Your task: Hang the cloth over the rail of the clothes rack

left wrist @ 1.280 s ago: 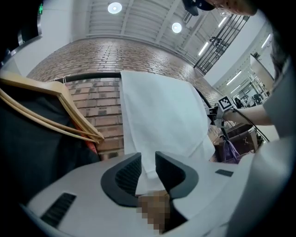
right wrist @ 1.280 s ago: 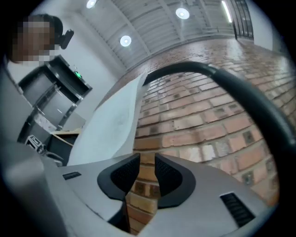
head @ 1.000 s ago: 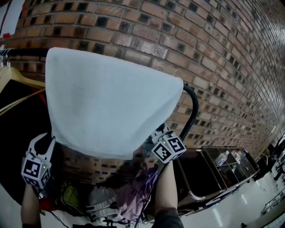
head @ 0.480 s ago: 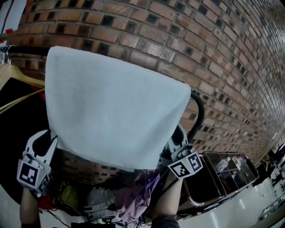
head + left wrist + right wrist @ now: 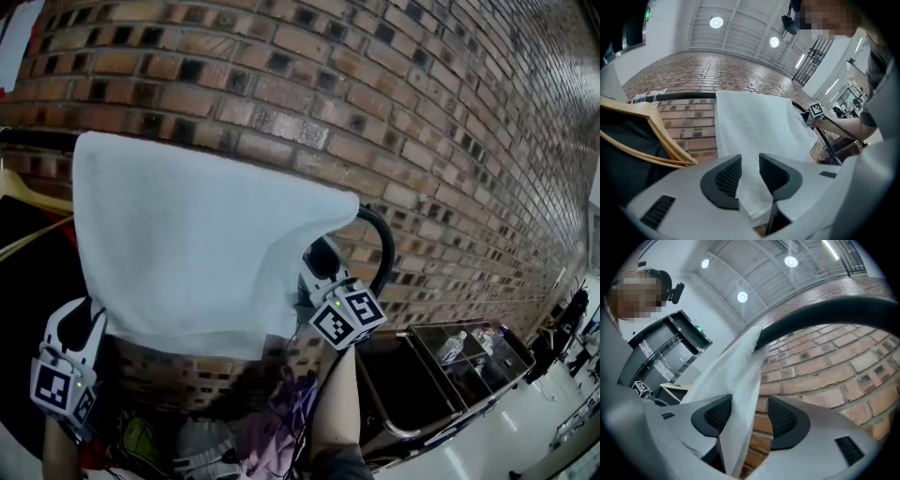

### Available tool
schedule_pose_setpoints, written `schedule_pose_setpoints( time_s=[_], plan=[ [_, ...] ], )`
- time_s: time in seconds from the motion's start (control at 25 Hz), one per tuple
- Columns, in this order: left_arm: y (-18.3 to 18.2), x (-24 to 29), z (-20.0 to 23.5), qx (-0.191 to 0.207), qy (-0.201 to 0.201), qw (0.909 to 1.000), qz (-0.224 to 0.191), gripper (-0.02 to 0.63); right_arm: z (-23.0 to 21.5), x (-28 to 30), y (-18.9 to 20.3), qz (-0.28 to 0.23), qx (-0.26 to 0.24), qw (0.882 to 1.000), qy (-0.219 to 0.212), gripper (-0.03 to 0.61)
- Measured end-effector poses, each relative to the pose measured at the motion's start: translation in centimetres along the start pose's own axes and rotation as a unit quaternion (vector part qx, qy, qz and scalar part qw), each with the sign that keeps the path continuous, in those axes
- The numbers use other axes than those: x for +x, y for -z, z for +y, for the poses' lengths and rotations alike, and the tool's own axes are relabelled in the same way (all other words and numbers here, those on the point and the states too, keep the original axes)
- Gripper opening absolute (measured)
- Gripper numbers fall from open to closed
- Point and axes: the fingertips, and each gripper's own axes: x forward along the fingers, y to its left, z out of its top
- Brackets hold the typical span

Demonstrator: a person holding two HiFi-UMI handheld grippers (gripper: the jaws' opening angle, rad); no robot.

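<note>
A white cloth (image 5: 206, 244) hangs draped over the black rail (image 5: 380, 246) in front of the brick wall. At its lower left corner, my left gripper (image 5: 89, 317) has the corner between its jaws. In the left gripper view the cloth (image 5: 754, 126) fills the narrow gap of that gripper (image 5: 750, 173) from pad to pad. My right gripper (image 5: 317, 262) is at the cloth's right edge, just below the rail's bend. Its jaws (image 5: 750, 416) are opening. The cloth's edge (image 5: 736, 376) lies against the left pad, and bricks show before the right pad. The rail (image 5: 825, 315) arcs above.
Wooden hangers (image 5: 656, 136) with a dark garment hang on the rail to the left of the cloth. The brick wall (image 5: 375, 94) stands close behind. Below lie bags and clothes (image 5: 272, 422). A low metal cart (image 5: 459, 347) stands to the right.
My right gripper has moved up and left from under the cloth's lower right corner to its right edge by the rail. The left gripper stays at the lower left corner.
</note>
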Motion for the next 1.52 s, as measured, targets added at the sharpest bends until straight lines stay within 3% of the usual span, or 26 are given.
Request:
schedule_pose_setpoints(
  time_s=[0.12,0.2,0.52,0.68,0.84,0.92,1.12,1.24,1.32,1.36,1.44,1.52],
  plan=[
    [-0.3,-0.3,0.2,0.002,0.001,1.0000,0.001,0.155,0.8,0.7,-0.4,-0.008,0.002,1.000,-0.019,0.188],
    [-0.5,-0.4,0.3,0.003,0.000,1.0000,-0.003,0.155,1.3,0.4,-0.6,-0.012,-0.005,1.000,-0.019,0.089],
    [-0.5,-0.6,0.5,0.004,0.009,0.9999,0.001,0.155,0.9,-3.3,-2.4,-0.040,-0.065,0.996,0.051,0.083],
    [-0.7,-0.5,0.3,0.004,0.017,0.9999,-0.001,0.155,0.6,-4.4,-3.3,-0.066,-0.022,0.997,0.044,0.089],
    [-0.7,-0.6,-0.1,-0.001,0.026,0.9997,-0.001,0.155,-1.5,-5.9,-5.4,-0.138,0.077,0.986,0.055,0.094],
    [-0.8,-0.5,-0.1,-0.002,0.027,0.9996,-0.002,0.155,-2.2,-5.6,-5.4,-0.128,0.089,0.986,0.055,0.092],
    [-0.9,-0.5,-0.2,0.006,0.019,0.9998,-0.004,0.155,-1.3,-3.8,-3.6,-0.057,0.060,0.995,0.048,0.103],
    [-0.9,-1.5,-0.5,-0.015,0.024,0.9995,-0.017,0.171,-0.9,-7.4,-3.8,-0.065,0.021,0.991,0.112,0.103],
    [-0.7,-2.9,-0.5,-0.036,0.017,0.9986,-0.036,0.175,0.0,-12.0,-4.0,-0.080,-0.045,0.976,0.197,0.077],
    [-0.5,-3.6,-0.3,-0.041,0.007,0.9980,-0.047,0.165,0.9,-14.0,-3.8,-0.085,-0.080,0.966,0.231,0.022],
    [0.1,-4.7,-0.2,-0.040,-0.016,0.9970,-0.065,0.067,3.3,-16.8,-3.0,-0.087,-0.126,0.951,0.268,0.021],
    [1.0,-5.4,-0.8,-0.041,-0.025,0.9962,-0.073,0.030,5.5,-18.6,-2.3,-0.094,-0.127,0.947,0.280,0.021]
  ],
)
